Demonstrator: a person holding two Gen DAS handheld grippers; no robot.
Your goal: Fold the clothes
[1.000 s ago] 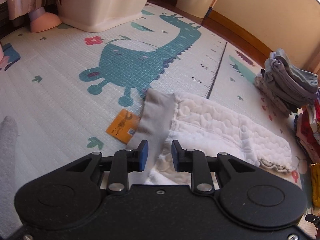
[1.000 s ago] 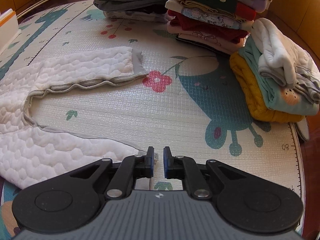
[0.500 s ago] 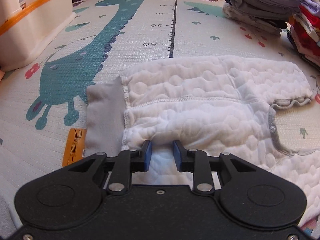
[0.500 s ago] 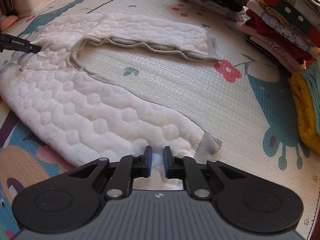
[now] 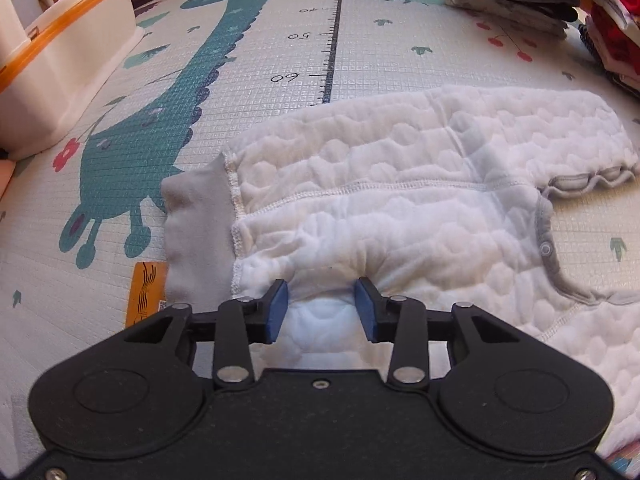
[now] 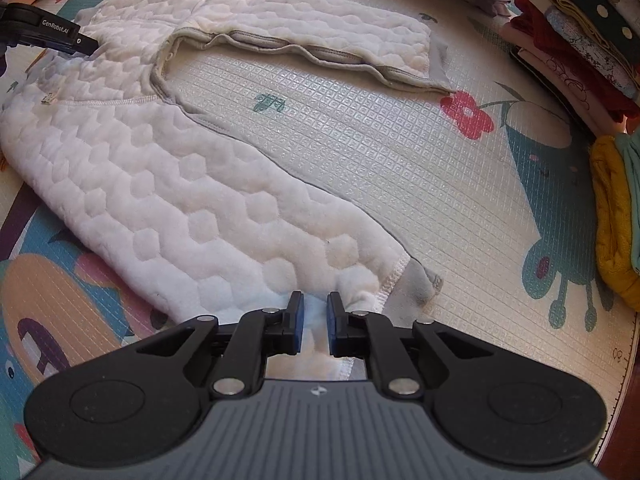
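White quilted baby romper (image 5: 400,184) lies spread on the play mat (image 5: 280,60), near the middle, its two legs splayed in a V. One leg runs toward the mat's edge where the stacks of folded clothes (image 6: 580,28) sit; the other ends just in front of the right gripper (image 6: 314,322). The spread looks deliberate: flattened first, so later folds land on clean lines.

Left gripper (image 5: 320,308): pointing steeply down at the romper's body beside its grey ribbed cuff (image 5: 196,232). Jaws have just been opening; a hump of white cloth sits between the blue pads, which stand clear of it with a gap on either side. Reads as letting go, not taking hold. In the right wrist view it appears as a dark tip at the garment's far end (image 6: 60,36).

Right gripper: jaws nearly closed, only a narrow slot between the pads, with the leg's hem bunched in that slot, next to its small grey cuff (image 6: 424,280). Judged clamped on the hem, probably to hold the leg taut and straight.

An orange card (image 5: 146,292) lies on the mat, partly under the grey cuff. White bin with an orange rim (image 5: 68,60) stands at the mat's far left edge.

Judgement: laying-out stage nearly finished; no fold visible yet.
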